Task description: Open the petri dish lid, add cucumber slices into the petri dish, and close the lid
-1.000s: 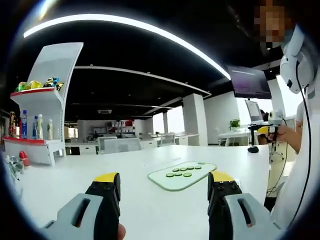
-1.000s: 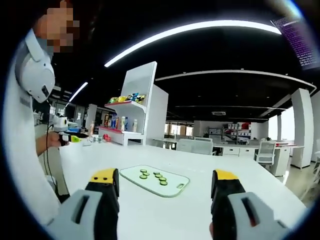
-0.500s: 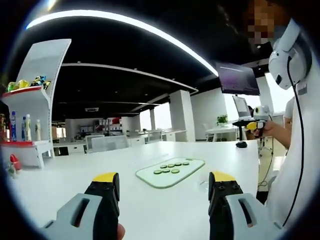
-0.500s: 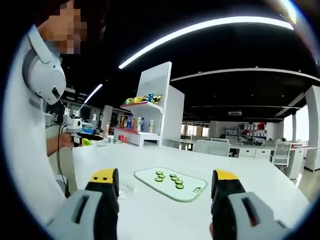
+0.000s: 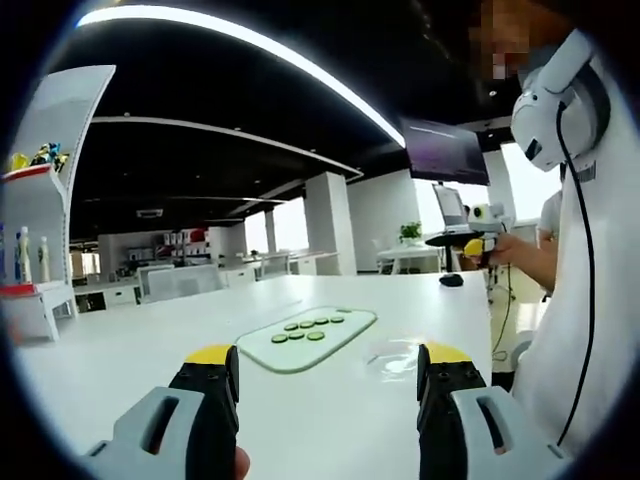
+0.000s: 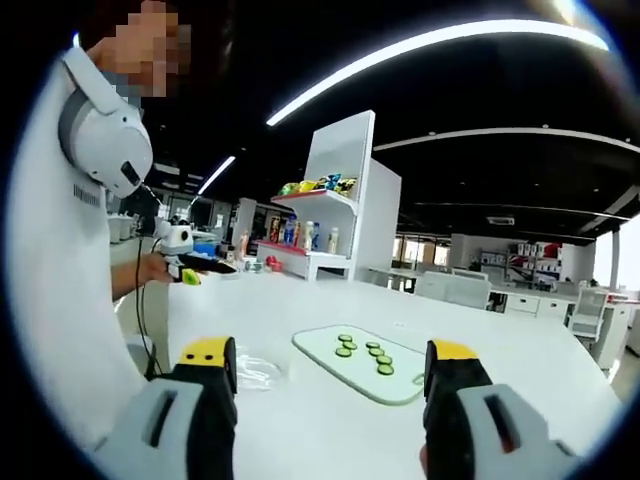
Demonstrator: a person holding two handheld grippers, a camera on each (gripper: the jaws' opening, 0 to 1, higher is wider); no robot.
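Both views have swung, bringing clear petri dish (image 5: 393, 362) into frame beside cutting board (image 5: 305, 340) of cucumber slices (image 5: 303, 329); left claw (image 5: 325, 385) and right claw (image 6: 325, 385) agape, empty; lid untouched.

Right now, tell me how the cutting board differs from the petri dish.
The cutting board is pale green, opaque and roughly rectangular; the petri dish is clear and hard to make out. The cutting board carries the cucumber slices; the petri dish holds none that I can see. Both lie flat on the white table.
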